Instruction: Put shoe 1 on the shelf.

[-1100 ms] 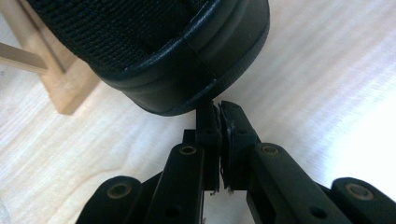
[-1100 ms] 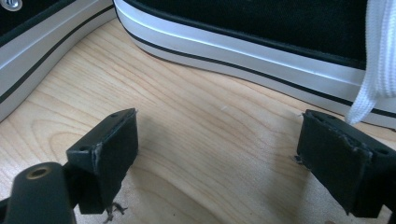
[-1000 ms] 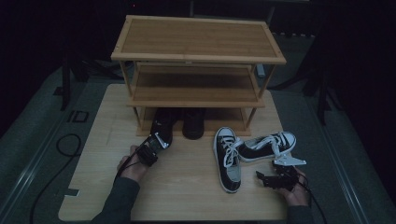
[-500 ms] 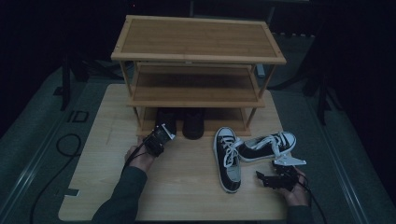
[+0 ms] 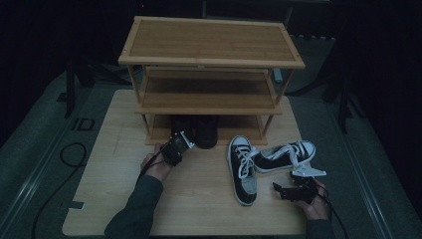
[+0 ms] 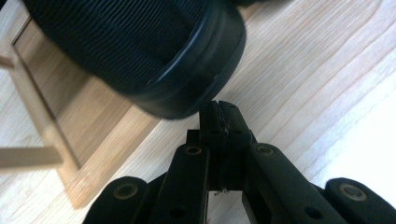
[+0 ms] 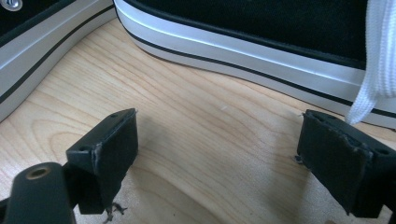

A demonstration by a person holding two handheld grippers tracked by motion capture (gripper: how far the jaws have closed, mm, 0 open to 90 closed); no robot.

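Two black shoes [image 5: 205,130] stand side by side on the bottom shelf of a wooden shoe rack [image 5: 211,59]. My left gripper [image 5: 181,140] is at the heel of the left black shoe [image 6: 140,51], its jaws shut with nothing between them [image 6: 219,109]. Two black-and-white sneakers lie on the table to the right: one upright [image 5: 242,169], one on its side [image 5: 286,155]. My right gripper [image 5: 277,189] rests low on the table just in front of them. It stands open [image 7: 219,158], and the white sole of a sneaker [image 7: 243,46] lies a short way beyond its fingertips.
The rack's two upper shelves [image 5: 209,92] are bare. A white lace [image 7: 373,60] hangs over the right jaw in the right gripper view. A black cable [image 5: 69,154] loops on the grey floor left of the wooden table [image 5: 114,199].
My left hand has moved forward and to the right, bringing its gripper up to the black shoe's heel. The right hand and the sneakers have not moved.
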